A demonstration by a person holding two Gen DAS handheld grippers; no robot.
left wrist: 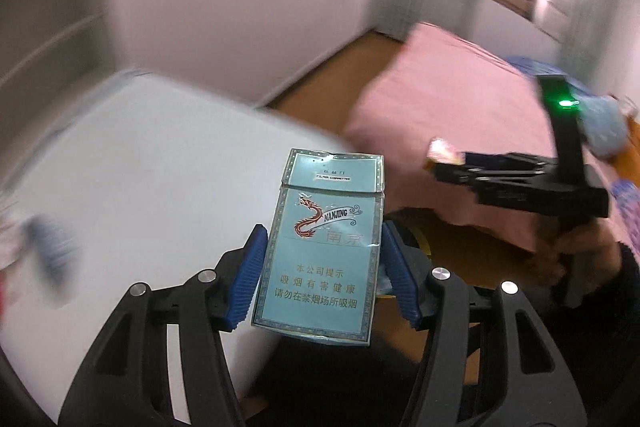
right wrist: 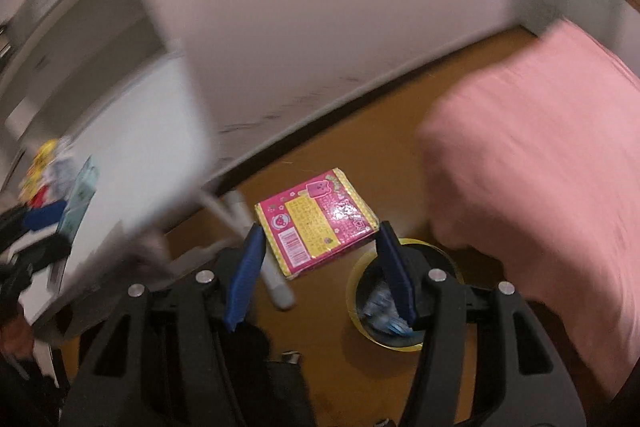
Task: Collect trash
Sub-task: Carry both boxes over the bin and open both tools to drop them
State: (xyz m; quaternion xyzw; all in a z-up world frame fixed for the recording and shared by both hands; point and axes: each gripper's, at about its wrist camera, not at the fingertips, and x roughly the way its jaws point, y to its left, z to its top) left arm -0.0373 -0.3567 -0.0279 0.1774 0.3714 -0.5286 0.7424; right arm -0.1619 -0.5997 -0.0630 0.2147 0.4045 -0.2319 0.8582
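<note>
My left gripper (left wrist: 322, 267) is shut on a light blue Nanjing cigarette pack (left wrist: 320, 247), held upright above the white table edge. My right gripper (right wrist: 318, 259) is shut on a pink and yellow snack box (right wrist: 316, 221), held over the brown floor; the box sticks out ahead of the blue pads. The right gripper also shows from the side in the left wrist view (left wrist: 448, 163), with the box's end at its tips. A yellow-rimmed trash bin (right wrist: 360, 283) with a black liner and blue wrappers inside stands just below and right of the right gripper.
A white table (right wrist: 152, 131) stands left with several wrappers (right wrist: 44, 163) on it. A bed with a pink cover (right wrist: 540, 167) fills the right. A white wall (right wrist: 320, 7) lies ahead. White table legs (right wrist: 256, 247) stand on the floor near the bin.
</note>
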